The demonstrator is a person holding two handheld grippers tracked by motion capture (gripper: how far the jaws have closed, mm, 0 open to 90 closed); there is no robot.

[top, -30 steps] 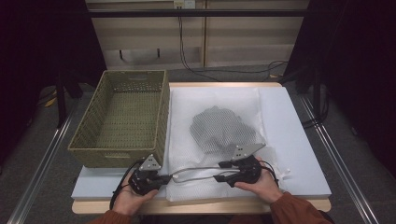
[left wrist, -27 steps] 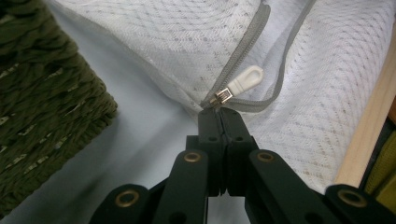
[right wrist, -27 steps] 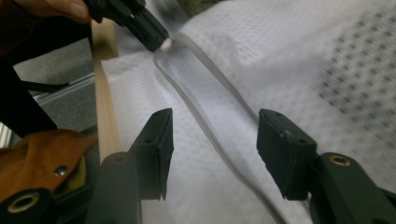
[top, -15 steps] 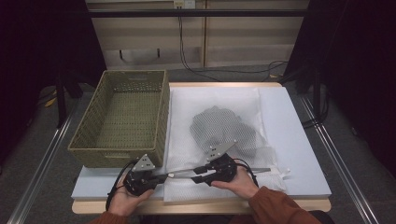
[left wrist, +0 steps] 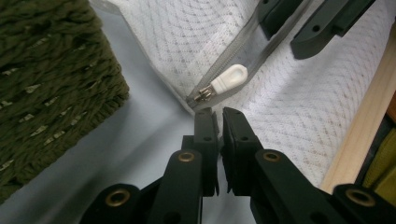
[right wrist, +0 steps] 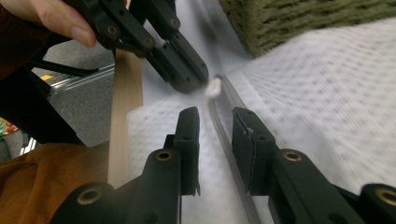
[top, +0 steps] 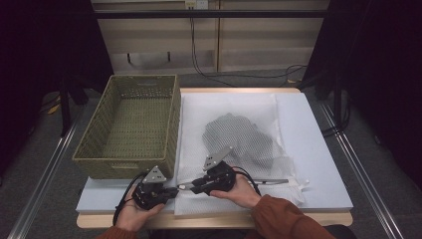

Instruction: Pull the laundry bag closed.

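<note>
White mesh bag (top: pixel 234 149) flat on desk (top: pixel 318 149), just right of green woven basket (top: pixel 132 124). Left hand-held gripper (left wrist: pixel 218 114) pinched nearly shut at zipper end, beside white pull tab (left wrist: pixel 229 78). Right hand-held gripper (right wrist: pixel 215 123) narrowing, jaws astride zipper (right wrist: pixel 229 140), not pressing.

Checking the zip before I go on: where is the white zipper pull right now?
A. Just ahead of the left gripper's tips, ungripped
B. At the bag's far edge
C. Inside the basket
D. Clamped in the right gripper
A: in the left gripper view the white zipper pull lies free on the mesh bag, just beyond the left gripper.
</note>
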